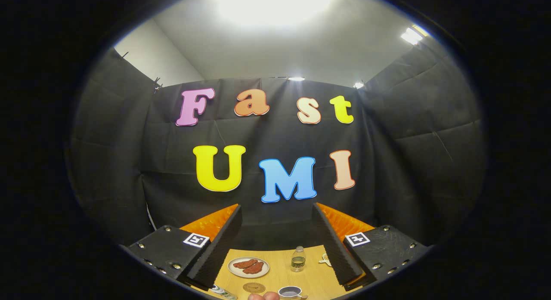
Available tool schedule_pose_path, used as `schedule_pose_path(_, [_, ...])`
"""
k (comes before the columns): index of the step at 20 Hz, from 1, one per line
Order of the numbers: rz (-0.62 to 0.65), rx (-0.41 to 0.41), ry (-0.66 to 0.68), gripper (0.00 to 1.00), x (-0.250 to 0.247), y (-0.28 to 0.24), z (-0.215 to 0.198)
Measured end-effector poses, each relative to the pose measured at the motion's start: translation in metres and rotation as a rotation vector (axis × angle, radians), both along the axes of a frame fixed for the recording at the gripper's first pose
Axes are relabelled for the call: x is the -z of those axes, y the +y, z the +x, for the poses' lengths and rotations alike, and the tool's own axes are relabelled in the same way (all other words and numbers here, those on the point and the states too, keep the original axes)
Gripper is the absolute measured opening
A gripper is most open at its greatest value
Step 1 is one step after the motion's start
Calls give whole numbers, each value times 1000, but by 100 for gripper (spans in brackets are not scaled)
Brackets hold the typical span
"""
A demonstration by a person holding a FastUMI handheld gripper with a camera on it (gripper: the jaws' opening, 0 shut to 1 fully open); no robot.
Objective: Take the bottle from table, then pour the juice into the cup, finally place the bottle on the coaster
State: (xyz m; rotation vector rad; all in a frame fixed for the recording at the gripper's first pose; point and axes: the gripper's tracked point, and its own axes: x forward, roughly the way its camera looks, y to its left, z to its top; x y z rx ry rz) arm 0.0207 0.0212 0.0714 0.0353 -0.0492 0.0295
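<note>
gripper (277,231) held raised, jaws spread wide
nothing is gripped between the two fingers (217,244), which are parted and angled outward. a fingertip of a hand (263,296) is seen low between them.

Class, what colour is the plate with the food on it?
White plate, seen in the gripper view, beyond the open tool.

plate (233,271) of brown food on the wooden table (275,277).
</note>
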Motion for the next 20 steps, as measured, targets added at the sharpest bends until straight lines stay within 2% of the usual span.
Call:
schedule_pose_path(8, [2,-57,-9,99,49,39,-3])
schedule_pose_path(13, [-36,-95,16,99,113,71,-20])
schedule_pose_path(20, [-19,-223,117,99,225,126,-50])
